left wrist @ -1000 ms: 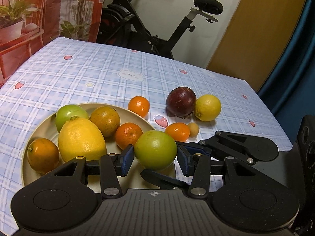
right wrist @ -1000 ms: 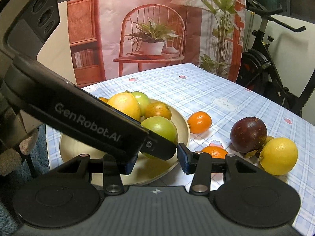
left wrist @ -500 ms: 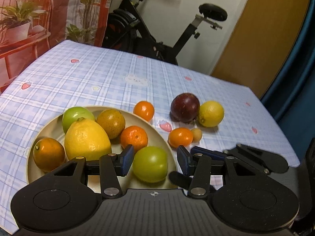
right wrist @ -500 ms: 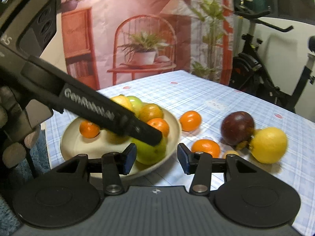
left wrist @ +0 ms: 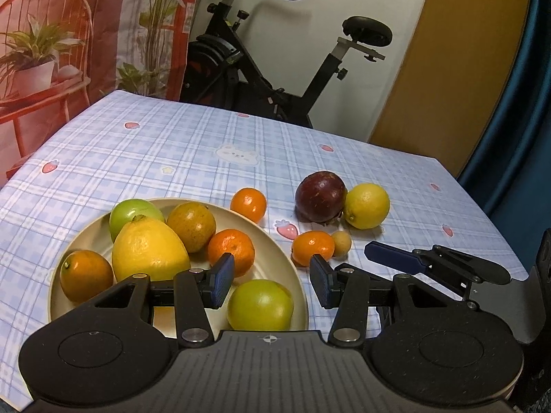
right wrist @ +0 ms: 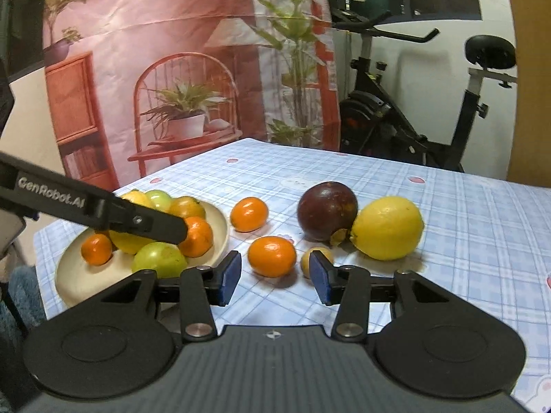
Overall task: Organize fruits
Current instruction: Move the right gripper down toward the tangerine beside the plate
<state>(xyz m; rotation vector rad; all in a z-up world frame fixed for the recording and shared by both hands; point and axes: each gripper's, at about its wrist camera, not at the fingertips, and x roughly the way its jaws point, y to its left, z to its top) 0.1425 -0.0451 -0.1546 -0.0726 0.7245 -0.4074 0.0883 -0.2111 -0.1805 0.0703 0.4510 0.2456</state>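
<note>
A beige plate (left wrist: 275, 251) holds several fruits: a big lemon (left wrist: 148, 251), a green apple (left wrist: 132, 211), oranges and a mandarin (left wrist: 232, 249). A green fruit (left wrist: 260, 304) lies at the plate's near edge, just below my open left gripper (left wrist: 272, 280), whose pads do not touch it. On the cloth lie two mandarins (right wrist: 272, 256) (right wrist: 248, 214), a small tan fruit (right wrist: 315, 258), a dark purple fruit (right wrist: 327, 210) and a lemon (right wrist: 387, 227). My right gripper (right wrist: 272, 277) is open and empty, with the nearer mandarin just beyond its fingertips.
The table (left wrist: 172, 151) wears a blue checked cloth, bare at the back and left. Its right edge runs close to the lemon. An exercise bike (left wrist: 275, 69) stands behind the table, with a printed backdrop (right wrist: 172, 69) to the left. A right gripper finger (left wrist: 396, 258) reaches in beside the near mandarin.
My left gripper has drawn back from the green fruit, which now rests in the plate below the fingers. The right gripper has swung right, from the plate towards the loose fruits.
</note>
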